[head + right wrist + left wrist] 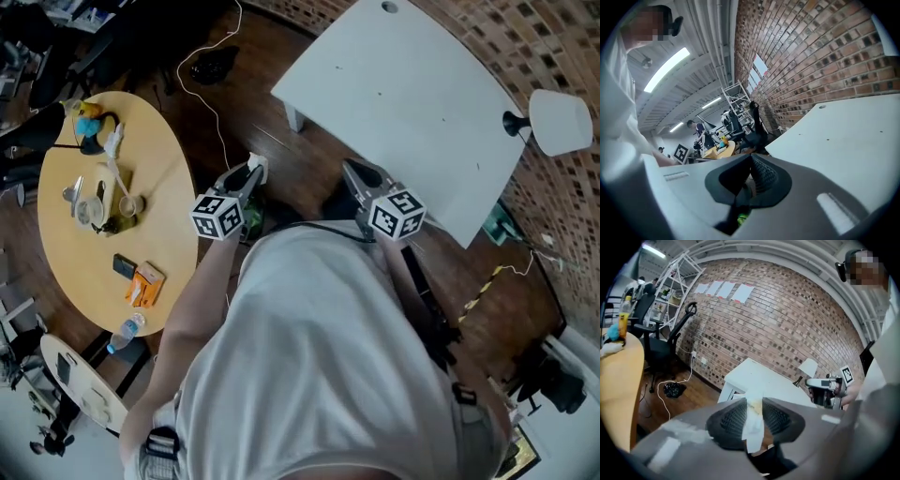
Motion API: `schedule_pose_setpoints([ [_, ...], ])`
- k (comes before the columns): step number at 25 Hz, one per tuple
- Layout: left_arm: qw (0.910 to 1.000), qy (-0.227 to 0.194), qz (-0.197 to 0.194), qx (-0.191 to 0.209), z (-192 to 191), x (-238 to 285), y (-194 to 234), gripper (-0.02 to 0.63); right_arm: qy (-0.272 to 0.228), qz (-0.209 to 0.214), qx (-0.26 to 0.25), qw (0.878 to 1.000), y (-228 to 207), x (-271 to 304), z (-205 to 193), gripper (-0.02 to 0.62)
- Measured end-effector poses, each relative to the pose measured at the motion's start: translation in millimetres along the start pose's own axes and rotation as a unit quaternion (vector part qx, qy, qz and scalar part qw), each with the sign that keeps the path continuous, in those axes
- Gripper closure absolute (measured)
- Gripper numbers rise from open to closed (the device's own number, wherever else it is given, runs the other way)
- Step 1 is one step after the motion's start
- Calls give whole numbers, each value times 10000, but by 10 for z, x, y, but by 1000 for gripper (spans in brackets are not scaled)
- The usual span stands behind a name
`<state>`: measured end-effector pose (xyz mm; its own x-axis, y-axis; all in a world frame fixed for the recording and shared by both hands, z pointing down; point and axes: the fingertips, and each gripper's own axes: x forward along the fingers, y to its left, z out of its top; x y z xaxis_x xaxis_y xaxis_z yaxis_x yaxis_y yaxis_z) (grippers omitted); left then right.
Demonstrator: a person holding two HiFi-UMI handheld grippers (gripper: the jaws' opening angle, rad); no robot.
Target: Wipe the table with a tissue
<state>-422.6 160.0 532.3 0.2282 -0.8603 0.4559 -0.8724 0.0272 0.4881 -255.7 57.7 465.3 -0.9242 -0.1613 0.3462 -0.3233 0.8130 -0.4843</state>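
Brick-walled room with a dark wood floor. In the head view, a white surface slanting across the upper centre and right, and a round yellow surface cluttered with small items at the left. Between them, the left claw and the right claw, side by side in front of a white-shirted torso, both aimed toward the top of the frame.

Left claw: clenched on a tissue, a white strip with a yellowish smudge near its upper end, pinched between the ribbed pads. Long axis of the strip from top to bottom of the left gripper view, along the slot between the jaws, lower end trailing loose toward the bottom of the frame. Right claw: jaws drawn together, nothing visible between them.

Key relation: white surface straight beyond the tissue in the left gripper view, at centre frame, well apart and untouched. In the head view, tissue-bearing claw over bare floor just left of that surface's near corner and leg, with the right claw nearer its near edge. Round surface off at the left border of the left gripper view.

Judging by that aim, probably meant for the white surface. Calls for a carry toward the upper right of the head view, then a dip to lay the loose end flat. Wiping not yet begun.
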Motion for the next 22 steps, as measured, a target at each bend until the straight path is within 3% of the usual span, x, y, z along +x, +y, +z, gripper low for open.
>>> schedule_pose_setpoints([
  [9,9970,297,-388,600,469,920,-448,499,-221,-343,52,9992,-752,-224,473,588],
  [15,9942,427,-385,912,688,1404,-730,499,-334,-268,62,9991,-1107,-388,768,588],
  [22,9885,673,-138,1345,830,1781,-894,499,-237,-217,-313,9990,-1419,-404,929,588],
])
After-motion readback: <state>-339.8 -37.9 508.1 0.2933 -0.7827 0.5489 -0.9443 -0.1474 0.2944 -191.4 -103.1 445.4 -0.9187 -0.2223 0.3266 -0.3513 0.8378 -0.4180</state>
